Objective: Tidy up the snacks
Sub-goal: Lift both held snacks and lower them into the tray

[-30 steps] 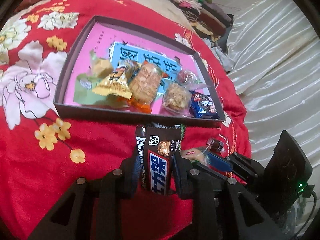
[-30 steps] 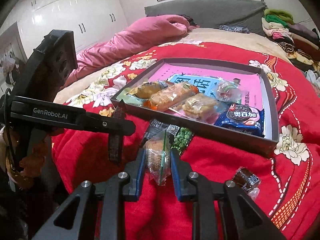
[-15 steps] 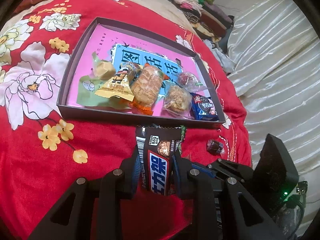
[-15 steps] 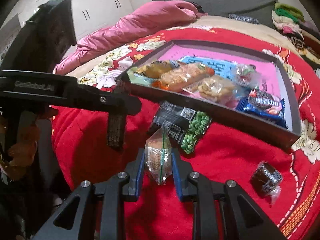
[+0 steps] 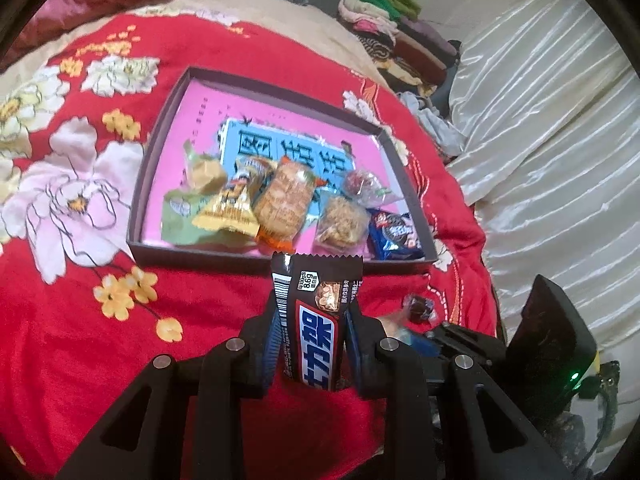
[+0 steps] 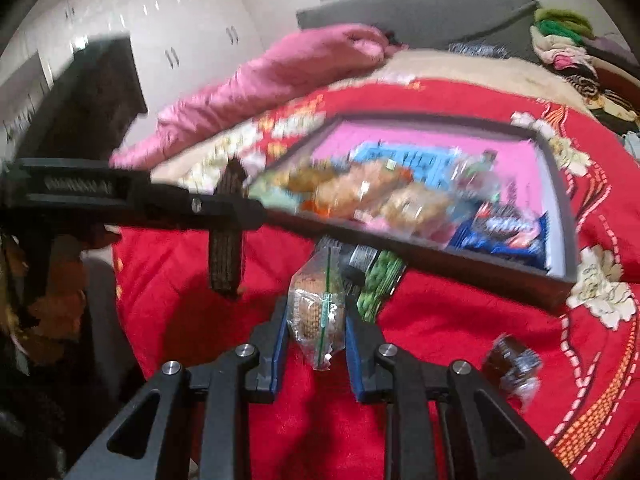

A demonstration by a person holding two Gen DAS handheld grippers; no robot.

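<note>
While the left gripper (image 5: 313, 322) stays clenched on the chocolate bar (image 5: 316, 320), held upright with its crimped top at 12 o'clock, the scene around it has shrunk back: the tray (image 5: 160, 184) sat closer a second ago and now lies further up the left wrist view, with more of the red floral quilt (image 5: 80, 320) showing below and to the left of it. Inside the tray the row of snacks is unchanged from left to right: a green packet (image 5: 184, 220), a gold packet (image 5: 230, 210), an orange cake (image 5: 284, 200), a clear-wrapped biscuit (image 5: 340, 220) and a blue cookie pack (image 5: 394, 234) at the 3 o'clock end. A small dark candy (image 5: 418, 308) lies loose on the quilt at 3 o'clock from the bar, near the other tool.

In the right wrist view the right gripper (image 6: 316, 320) keeps its grip on a clear-wrapped pastry (image 6: 318, 316). The picture, sharp a second ago, is now blurred. The pea packet (image 6: 378, 284), earlier partly hidden behind the pastry, now lies just at 1 o'clock from it, against the tray's near wall (image 6: 440, 256). The dark candy (image 6: 514, 362) sits at 4 o'clock on the quilt, nearer the frame's right edge than before.
</note>
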